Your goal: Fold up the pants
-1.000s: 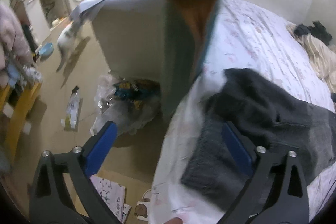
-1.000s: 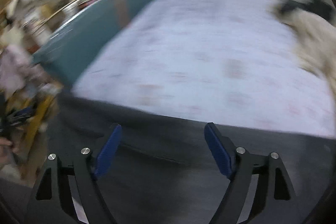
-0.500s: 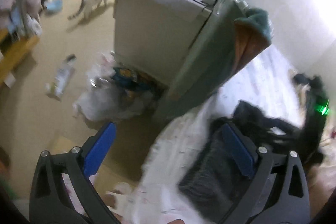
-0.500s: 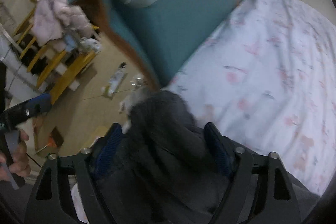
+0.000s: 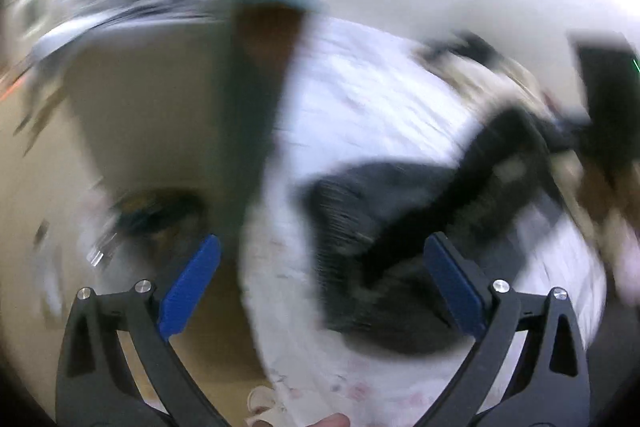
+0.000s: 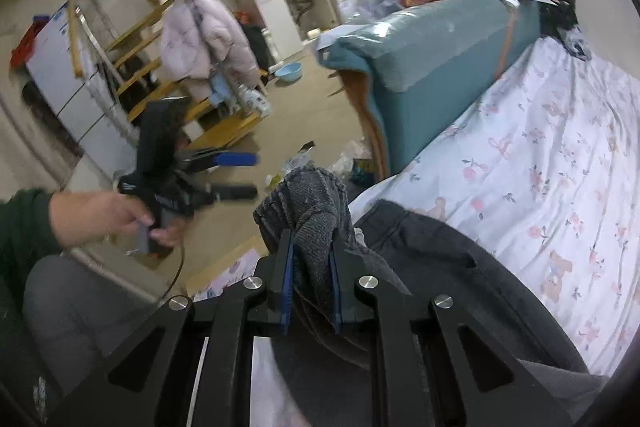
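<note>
Grey knit: pants (image 6: 316,203), dark grey ribbed cloth; one end bunched and lifted, the rest lying on the bed (image 6: 560,163) at its near corner.
Right claw: right gripper (image 6: 311,283) clenched on the bunched end of the pants, cloth squeezed between both blue pads and spilling above them.
Left claw: left gripper (image 5: 320,283) released, blue fingers (image 5: 192,283) spread wide, nothing between them.
Left view quality: heavily smeared; I read only coarse shapes there.
Key relation: from the left gripper, the pants (image 5: 384,227) lie ahead and to the right, on the bed (image 5: 360,99); from what the smear allows, I read the long axis running from the near bed corner rightward along the near edge.
Nearer arm: right, already on the cloth; the left is off the bed's left edge, apart from the cloth.
My judgement: the next move calls for the left to come right and down onto a free part of the pants.
Beside bed, left: teal headboard (image 6: 436,67) standing along the bed's left side, just past the pants.
Beyond headboard: floor (image 6: 320,115) with loose litter.
Far side of bed: pale heaped clothes (image 5: 492,75), well apart from the pants.
Obstruction: none seen between left gripper and cloth; bed corner drop-off is the hazard, as I judge it.
</note>
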### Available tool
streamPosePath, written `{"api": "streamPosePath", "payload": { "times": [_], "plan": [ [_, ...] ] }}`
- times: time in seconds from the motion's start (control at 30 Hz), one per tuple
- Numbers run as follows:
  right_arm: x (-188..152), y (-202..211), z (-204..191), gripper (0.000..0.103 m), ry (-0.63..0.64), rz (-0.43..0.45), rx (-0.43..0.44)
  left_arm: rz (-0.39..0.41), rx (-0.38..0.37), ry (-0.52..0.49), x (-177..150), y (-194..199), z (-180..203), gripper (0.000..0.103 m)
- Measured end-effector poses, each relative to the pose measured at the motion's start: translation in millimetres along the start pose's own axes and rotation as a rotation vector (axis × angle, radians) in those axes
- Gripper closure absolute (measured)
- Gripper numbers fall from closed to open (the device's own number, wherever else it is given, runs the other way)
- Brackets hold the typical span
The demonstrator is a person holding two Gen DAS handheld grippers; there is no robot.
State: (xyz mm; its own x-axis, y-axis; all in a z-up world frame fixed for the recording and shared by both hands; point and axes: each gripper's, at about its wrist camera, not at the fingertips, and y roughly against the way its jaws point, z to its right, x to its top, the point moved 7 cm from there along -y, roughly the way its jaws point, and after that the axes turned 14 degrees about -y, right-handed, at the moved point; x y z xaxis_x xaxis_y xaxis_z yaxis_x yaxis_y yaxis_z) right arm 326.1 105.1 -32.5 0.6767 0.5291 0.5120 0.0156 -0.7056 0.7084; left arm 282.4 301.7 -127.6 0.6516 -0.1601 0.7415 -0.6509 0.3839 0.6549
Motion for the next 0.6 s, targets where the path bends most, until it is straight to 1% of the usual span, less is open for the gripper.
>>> {"api": "streamPosePath", "payload": {
  "times": [0.03,0.07,0.13,0.17,0.2,0.3,0.37,0.4,0.43,0.47,0.5,0.53,0.6],
  "plan": [
    [-1,1,-4,0.088,0.007,-0.011,0.006,0.001,-0.038,-0.035,3,-4,11,0.002],
    [-3,5,-9,0.088,0.023,-0.019,0.011,0.015,-0.092,-0.092,8,-10,26,0.002],
    [-8,10,-17,0.088,0.044,-0.039,0.027,0.027,-0.141,-0.172,16,-19,44,0.002],
    [-11,8,-18,0.088,0.047,-0.046,0.03,0.029,-0.178,-0.227,21,-29,55,0.002],
    [-12,8,-18,0.088,0.048,-0.055,0.032,0.023,-0.195,-0.253,23,-35,59,0.002],
    [-13,8,-20,0.088,0.062,-0.075,0.052,-0.018,-0.283,-0.321,26,-64,67,0.003],
    [-11,13,-25,0.089,0.075,-0.068,0.084,-0.024,-0.341,-0.34,26,-74,69,0.003],
    [-8,17,-28,0.09,0.085,-0.059,0.109,-0.016,-0.354,-0.336,26,-76,70,0.006],
    [-7,18,-29,0.09,0.09,-0.056,0.121,0.002,-0.377,-0.328,25,-77,71,0.026],
    [-4,16,-24,0.09,0.082,-0.057,0.127,0.008,-0.375,-0.324,22,-78,70,0.041],
    [-3,13,-20,0.09,0.075,-0.061,0.121,0.005,-0.376,-0.319,20,-78,68,0.071],
    [-2,8,-12,0.09,0.067,-0.066,0.1,-0.008,-0.395,-0.316,16,-80,66,0.09],
    [-2,-3,1,0.09,0.061,-0.086,0.07,-0.039,-0.387,-0.304,4,-81,64,0.091]
  ]
}}
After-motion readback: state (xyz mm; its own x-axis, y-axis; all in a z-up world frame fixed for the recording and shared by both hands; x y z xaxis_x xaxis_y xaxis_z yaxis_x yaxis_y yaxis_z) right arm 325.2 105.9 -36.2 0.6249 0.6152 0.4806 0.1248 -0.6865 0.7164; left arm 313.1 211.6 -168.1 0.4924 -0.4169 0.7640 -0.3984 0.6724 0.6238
